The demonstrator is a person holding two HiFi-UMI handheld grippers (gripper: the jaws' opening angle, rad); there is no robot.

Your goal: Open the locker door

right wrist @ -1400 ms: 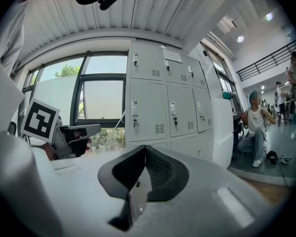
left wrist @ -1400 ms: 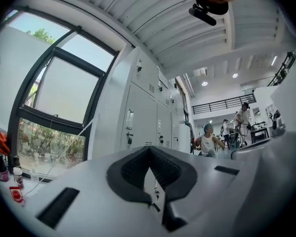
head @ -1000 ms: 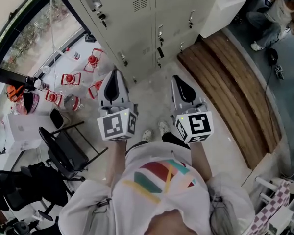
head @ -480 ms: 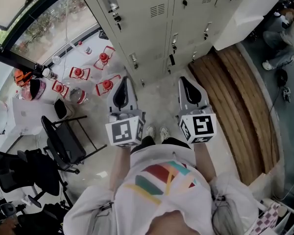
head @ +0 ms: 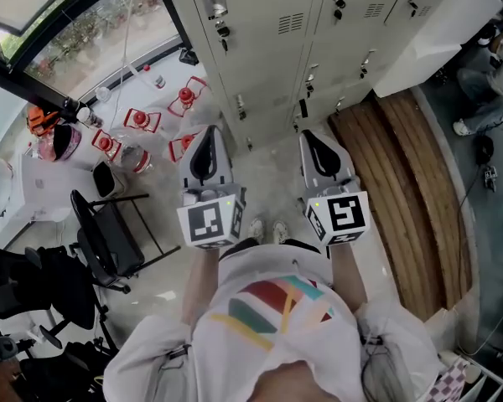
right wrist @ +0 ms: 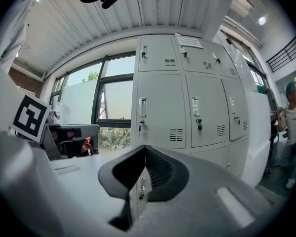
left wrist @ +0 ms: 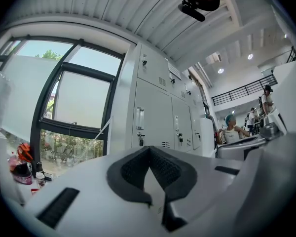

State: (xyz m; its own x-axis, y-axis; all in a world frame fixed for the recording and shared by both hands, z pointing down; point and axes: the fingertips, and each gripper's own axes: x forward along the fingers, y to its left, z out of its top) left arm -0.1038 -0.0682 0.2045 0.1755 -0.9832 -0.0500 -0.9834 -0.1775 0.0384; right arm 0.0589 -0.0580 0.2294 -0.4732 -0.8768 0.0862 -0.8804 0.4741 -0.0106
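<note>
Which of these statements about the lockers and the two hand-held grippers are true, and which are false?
1. The left hand-held gripper and the right hand-held gripper are both shut and empty. True.
2. The right hand-held gripper touches a locker handle. False: it is apart from the lockers.
3. The locker doors facing it are closed. True.
4. A black chair stands on the person's right. False: the black chair is on the person's left.

Bare floor (head: 272,164) runs ahead of both, free up to the lockers (head: 277,57). Left of left hand-held gripper (head: 208,136): black chair (head: 109,241), red-and-white floor items (head: 138,122). Right of right hand-held gripper (head: 312,139): wooden platform (head: 407,182).
</note>
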